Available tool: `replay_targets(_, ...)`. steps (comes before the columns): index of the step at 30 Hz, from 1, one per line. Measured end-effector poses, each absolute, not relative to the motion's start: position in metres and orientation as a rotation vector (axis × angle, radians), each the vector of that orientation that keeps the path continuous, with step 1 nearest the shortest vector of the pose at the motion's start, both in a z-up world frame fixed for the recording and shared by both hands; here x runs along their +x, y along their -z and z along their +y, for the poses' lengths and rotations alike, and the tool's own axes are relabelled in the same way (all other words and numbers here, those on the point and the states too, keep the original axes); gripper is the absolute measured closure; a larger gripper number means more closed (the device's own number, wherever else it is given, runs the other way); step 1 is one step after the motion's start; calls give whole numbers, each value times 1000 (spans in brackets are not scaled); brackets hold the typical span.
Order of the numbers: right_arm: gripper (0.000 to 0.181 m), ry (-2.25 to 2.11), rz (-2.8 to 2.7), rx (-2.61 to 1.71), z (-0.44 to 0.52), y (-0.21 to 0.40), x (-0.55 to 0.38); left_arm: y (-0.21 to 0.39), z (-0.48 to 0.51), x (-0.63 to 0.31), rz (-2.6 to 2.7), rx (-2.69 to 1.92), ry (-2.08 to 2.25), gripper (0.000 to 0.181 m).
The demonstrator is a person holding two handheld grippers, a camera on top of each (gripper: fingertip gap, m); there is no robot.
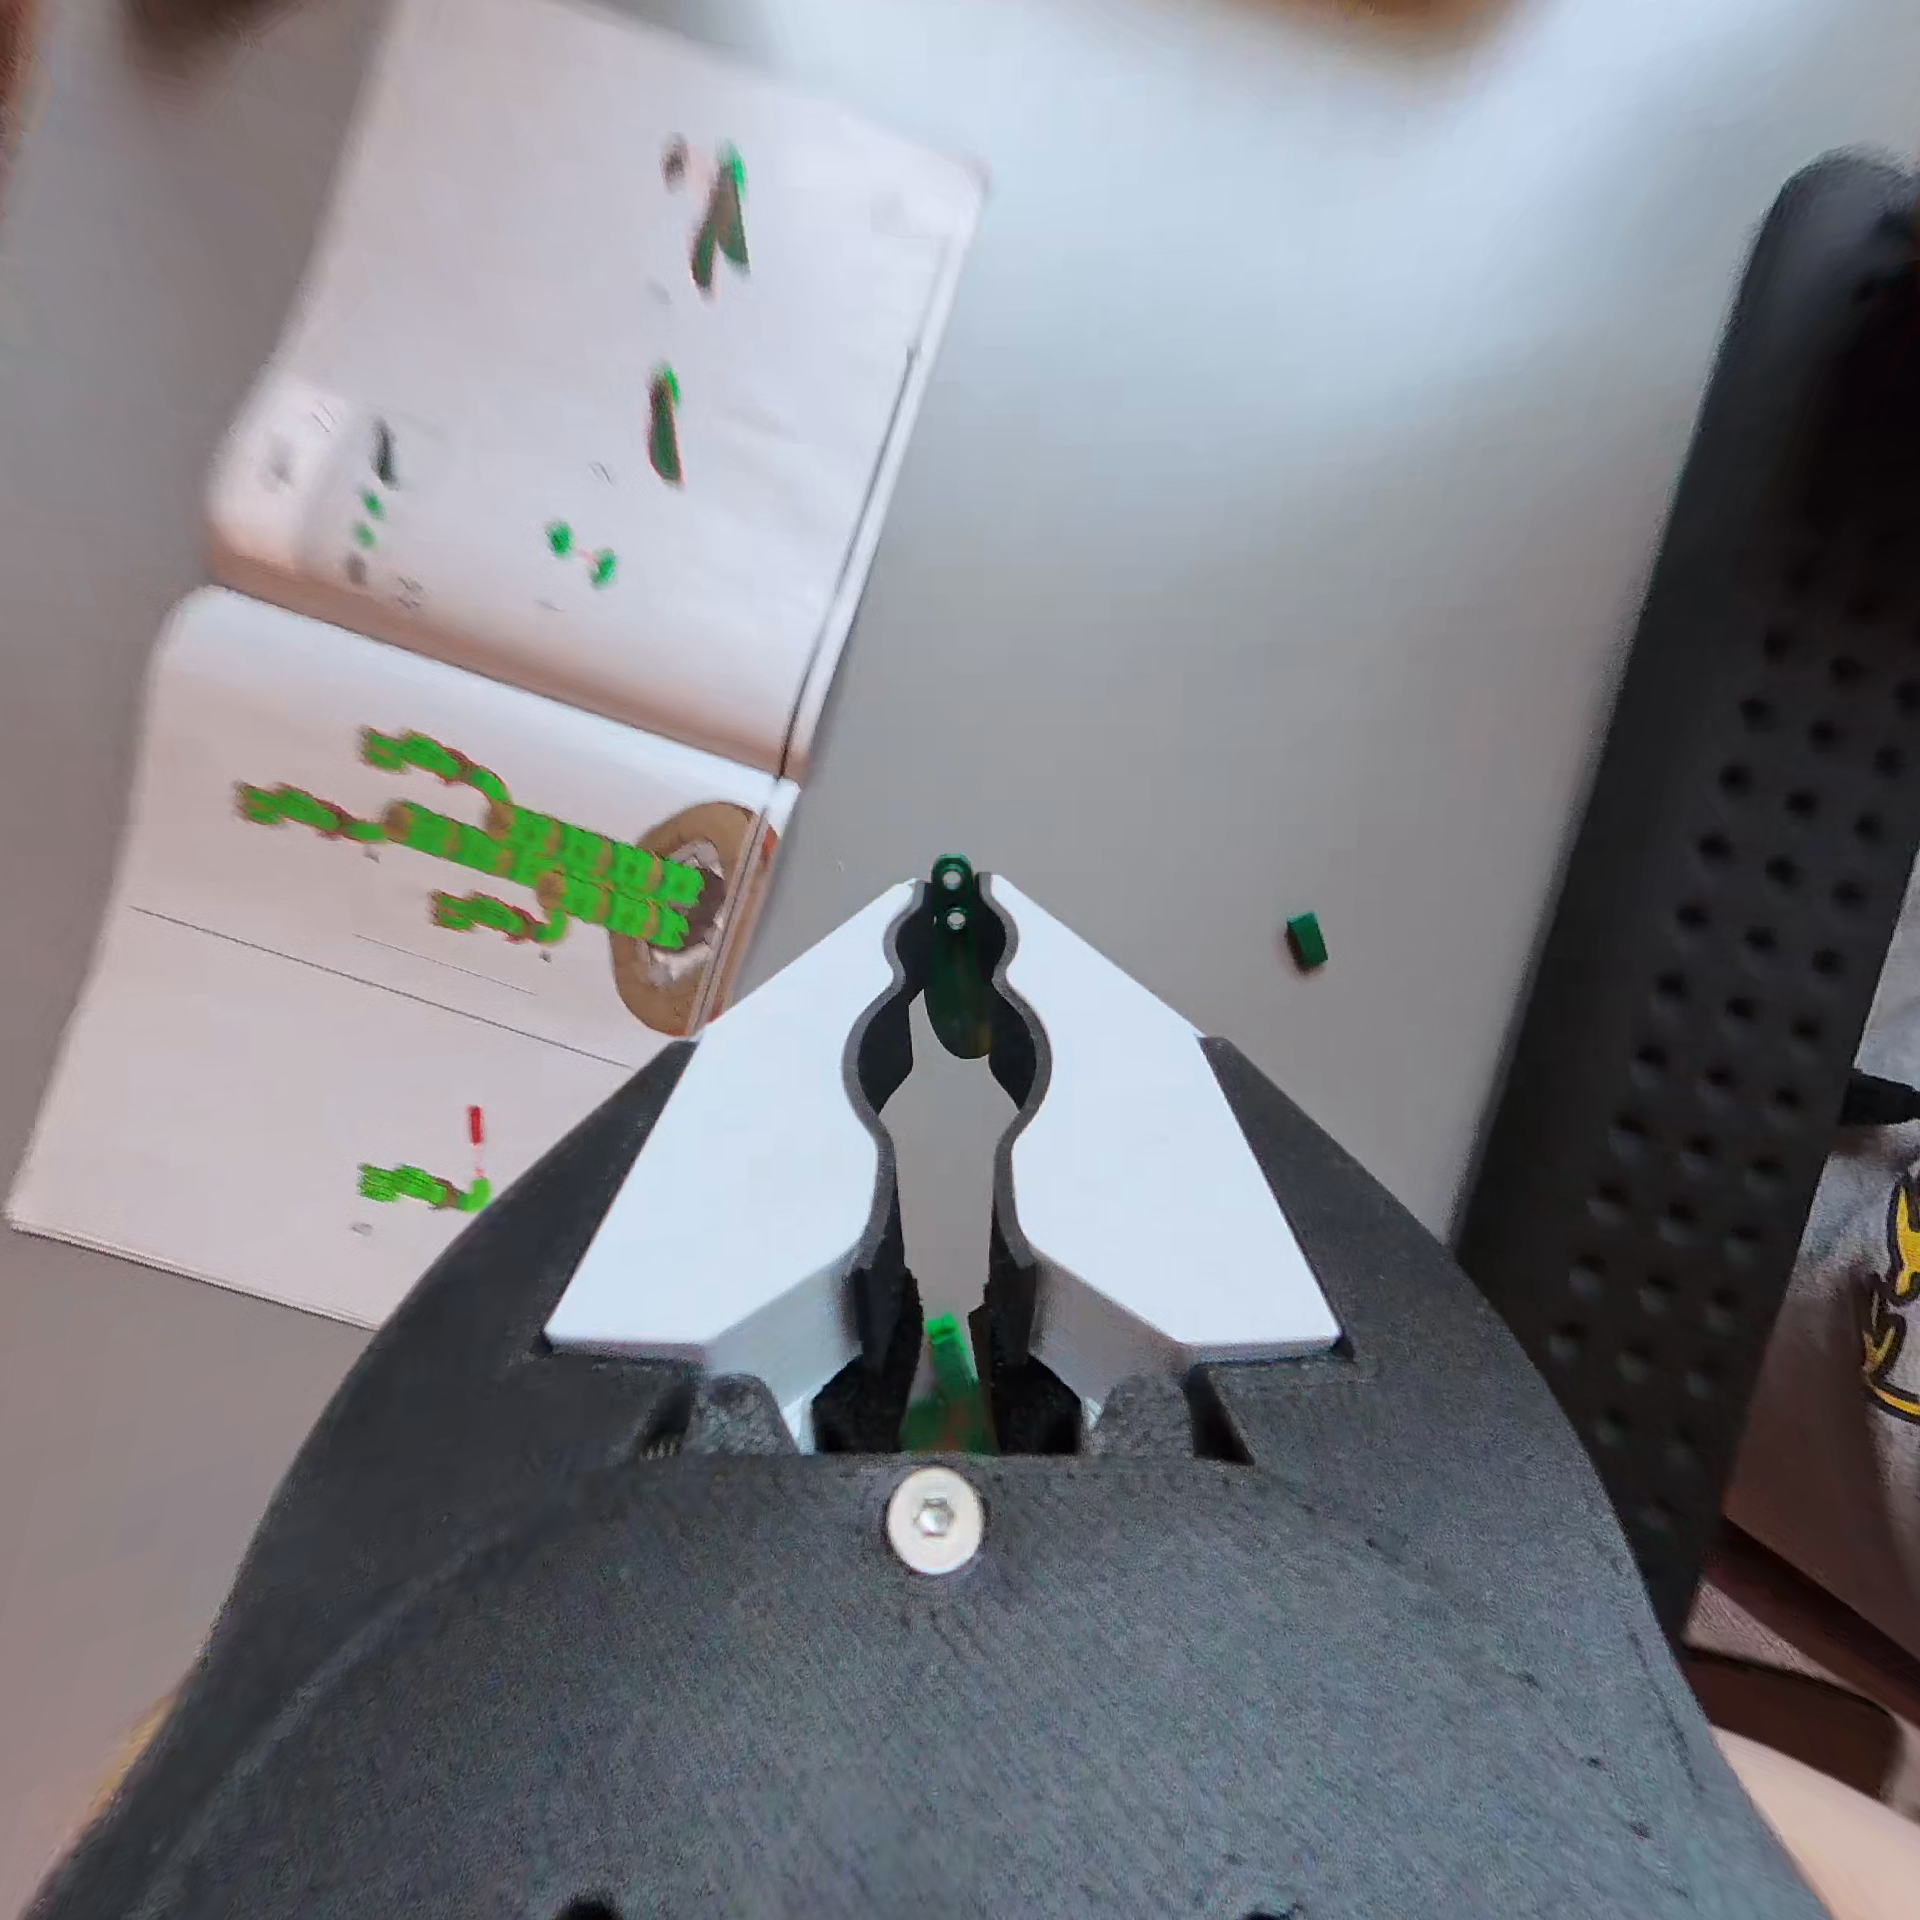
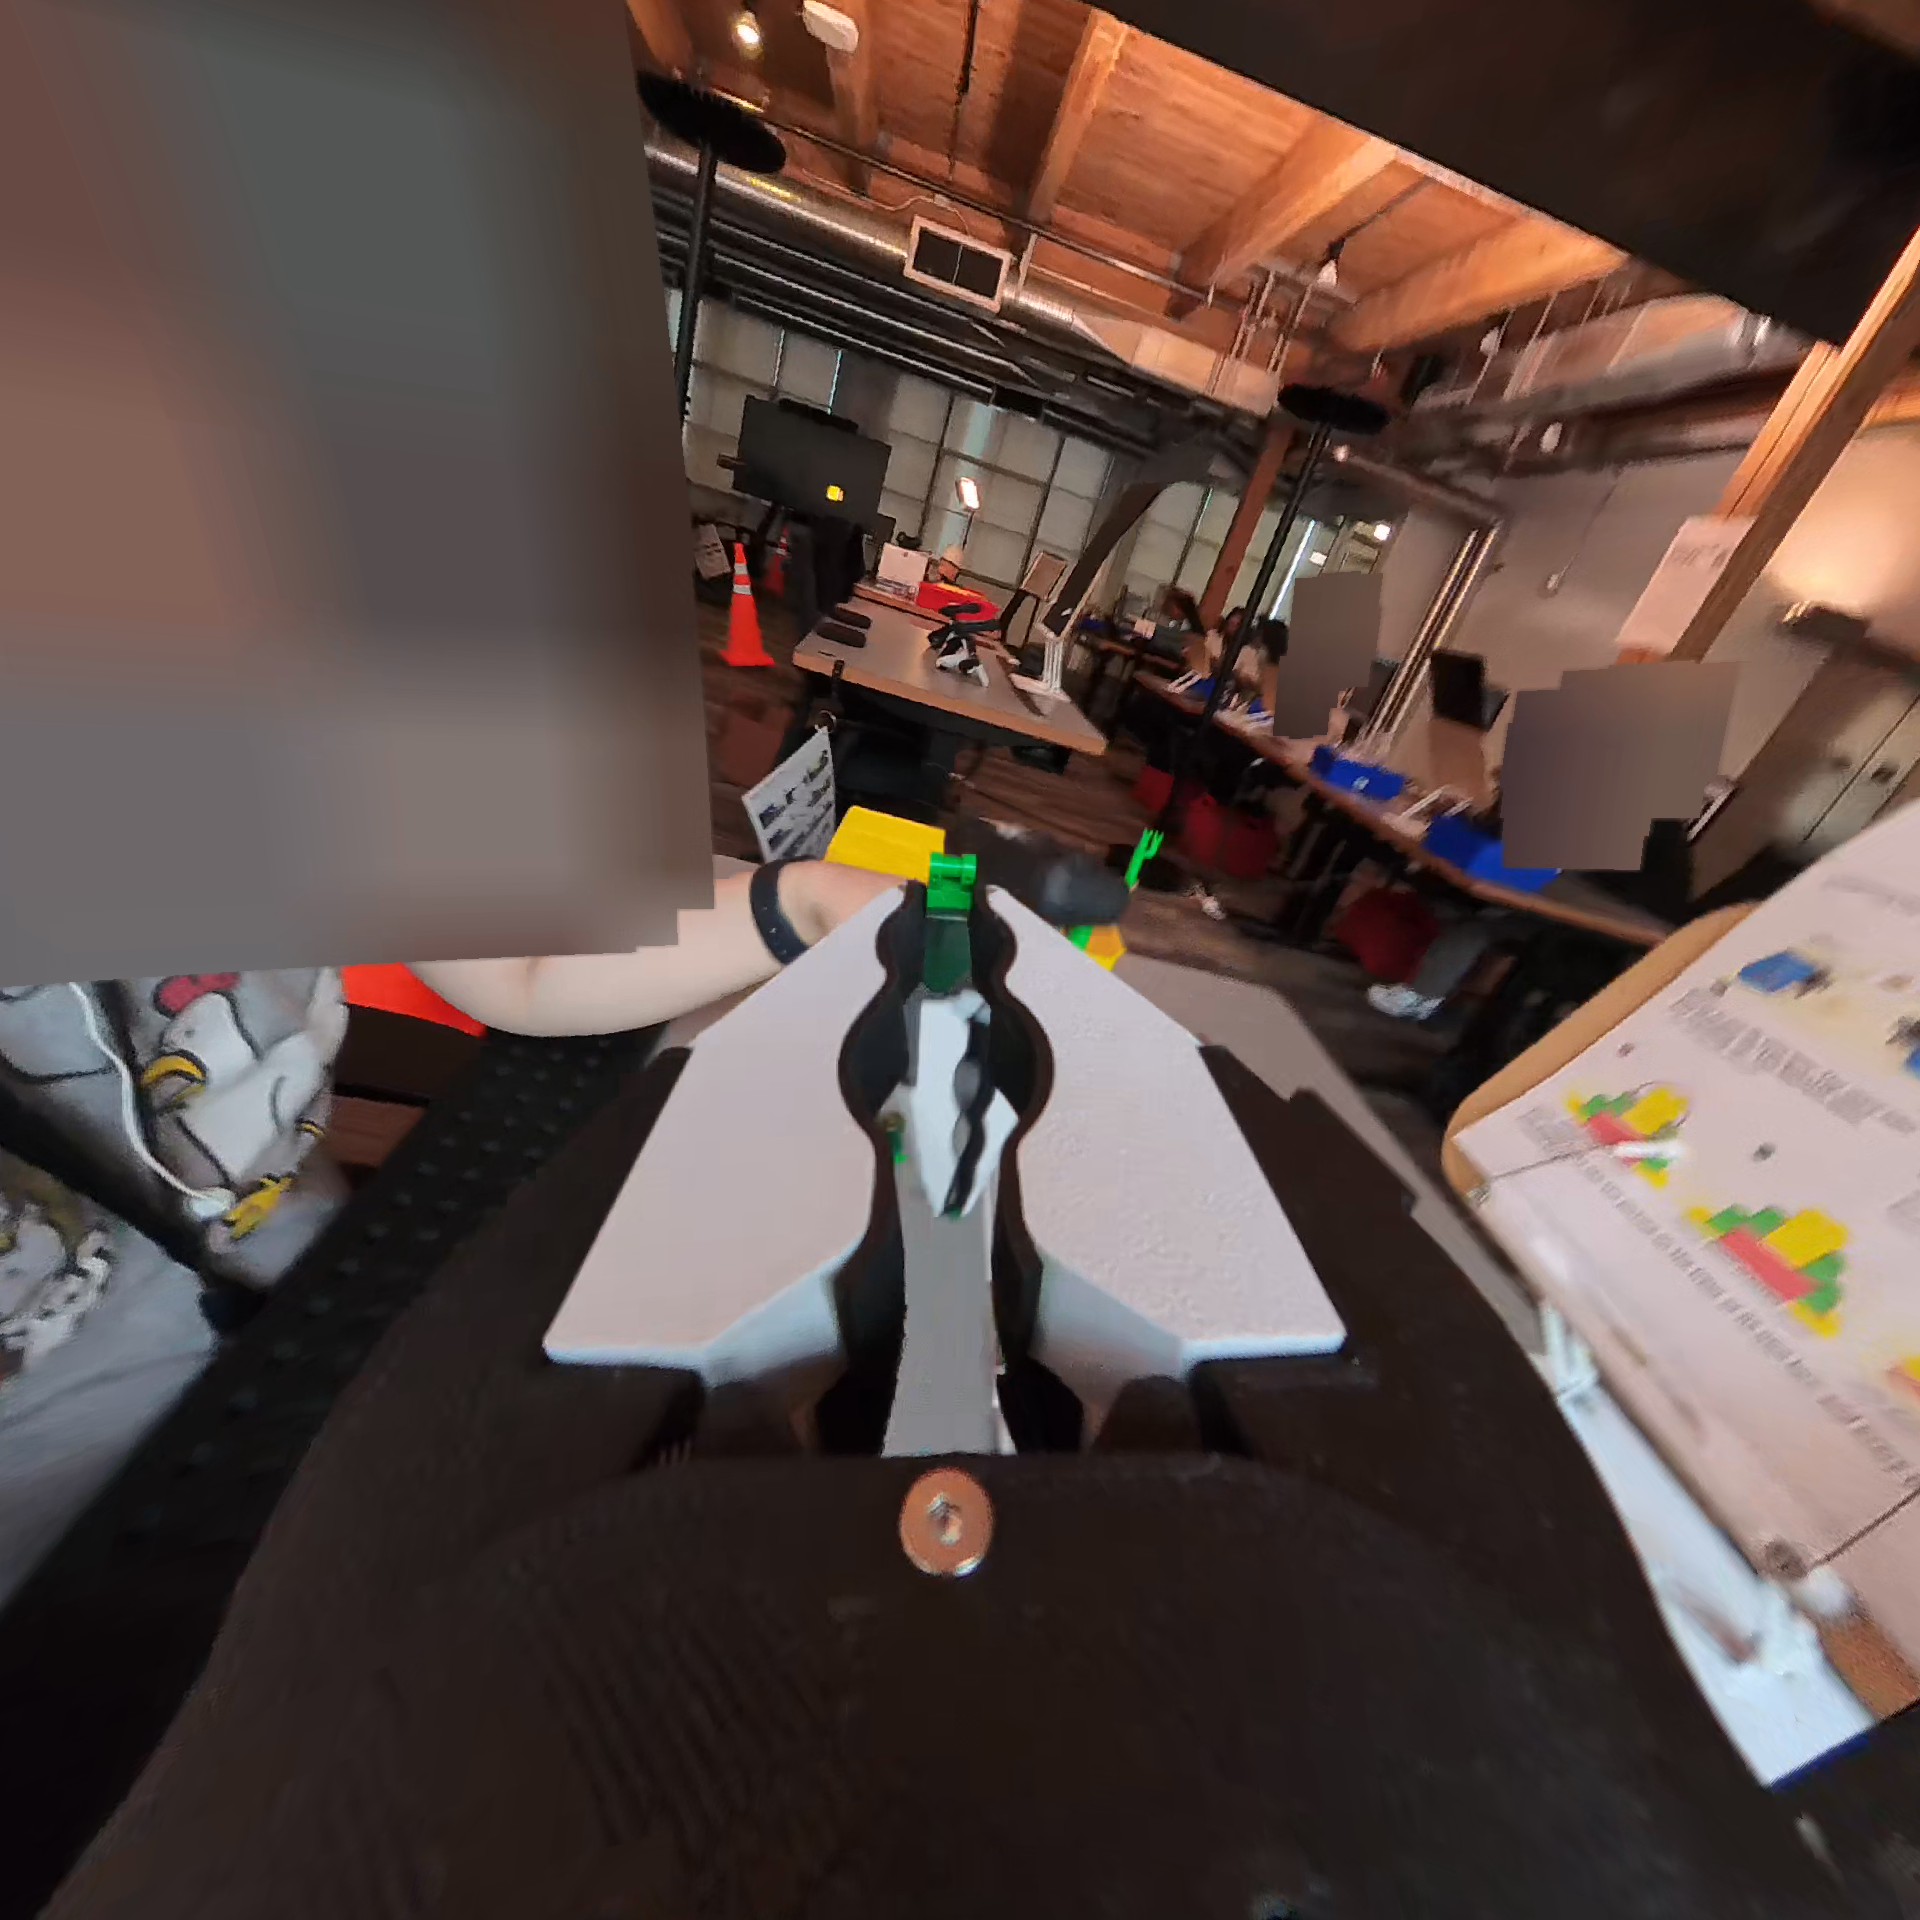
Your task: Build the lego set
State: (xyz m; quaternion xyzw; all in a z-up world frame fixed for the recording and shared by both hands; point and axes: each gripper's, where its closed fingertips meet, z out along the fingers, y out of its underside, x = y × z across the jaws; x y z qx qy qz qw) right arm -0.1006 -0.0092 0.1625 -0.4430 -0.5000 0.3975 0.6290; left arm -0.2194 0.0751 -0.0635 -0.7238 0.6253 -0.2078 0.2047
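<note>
My left gripper [image 1: 952, 883] is shut on a dark green lego leaf piece [image 1: 954, 961] whose two-holed end sticks out past the tips, above a grey table [image 1: 1247, 520]. A small dark green brick [image 1: 1306, 940] lies on the table to the right. An open instruction booklet [image 1: 520, 675] with green plant pictures lies to the left. My right gripper [image 2: 951, 883] is shut on a green lego piece [image 2: 948, 914], bright green on top and darker below, held up in the air. The other gripper [image 2: 961, 1101] shows small beyond it.
A black perforated chair back [image 1: 1714, 935] stands at the right of the left wrist view. In the right wrist view a person's arm [image 2: 623, 966] reaches across, a second instruction booklet [image 2: 1714, 1247] lies on a board at the right, and a yellow box [image 2: 883, 836] sits behind. The left gripper's tips are roughly 25 centimetres from the right gripper's. My left tips are roughly 15 centimetres from the small dark green brick [image 1: 1306, 940].
</note>
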Motion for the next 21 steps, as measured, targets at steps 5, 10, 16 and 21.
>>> replay_targets(5,175,-1071,-1107,-1174,13,-141,-99,9,71,-209,1633,-1763,757,175)
replay_targets(10,175,-1260,-1082,-1396,33,-109,-107,-20,65,-201,1582,-1618,853,175)
replay_targets(16,176,-1488,-1119,-1442,36,-84,-124,-37,49,-192,1617,-1442,849,175)
replay_targets(21,176,-1571,-1168,-1494,37,-65,-144,-45,40,-189,1631,-1384,841,175)
